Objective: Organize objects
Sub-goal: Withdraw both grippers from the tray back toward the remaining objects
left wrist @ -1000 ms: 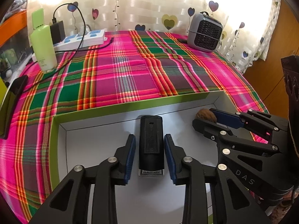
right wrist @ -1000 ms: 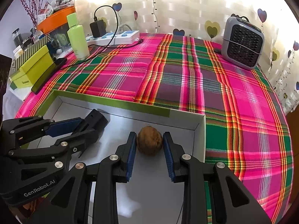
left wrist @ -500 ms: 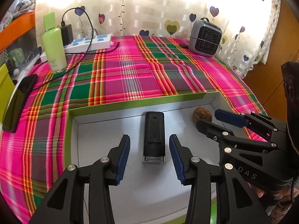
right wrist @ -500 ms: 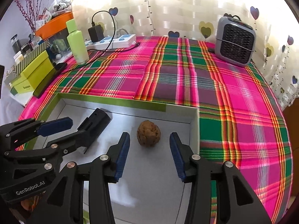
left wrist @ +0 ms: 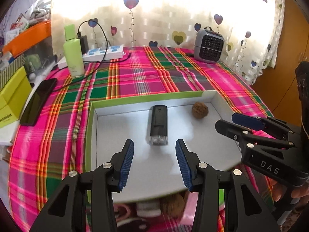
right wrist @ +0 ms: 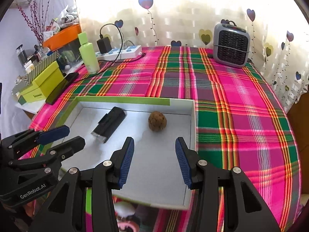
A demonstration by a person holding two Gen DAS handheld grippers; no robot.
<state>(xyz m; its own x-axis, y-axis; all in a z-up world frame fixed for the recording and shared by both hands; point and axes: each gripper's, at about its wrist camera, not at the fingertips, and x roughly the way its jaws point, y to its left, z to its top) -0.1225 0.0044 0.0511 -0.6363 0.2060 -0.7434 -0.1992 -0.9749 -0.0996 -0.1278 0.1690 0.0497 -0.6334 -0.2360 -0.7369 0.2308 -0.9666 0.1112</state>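
A shallow white box with a green rim lies on the plaid tablecloth. Inside it rest a small black device with a clear end and a brown walnut. My left gripper hovers open just short of the black device, nothing between its blue pads. The right gripper stands open a little behind the walnut, which lies free on the box floor.
At the back left stand a green bottle, a white power strip with a charger and cable. A black phone and yellow-green boxes lie at the left edge. A grey fan heater sits back right.
Both grippers have let go and opened: the left released the black device, the right the walnut. Both have pulled back and risen, so the objects now lie ahead of the fingertips.
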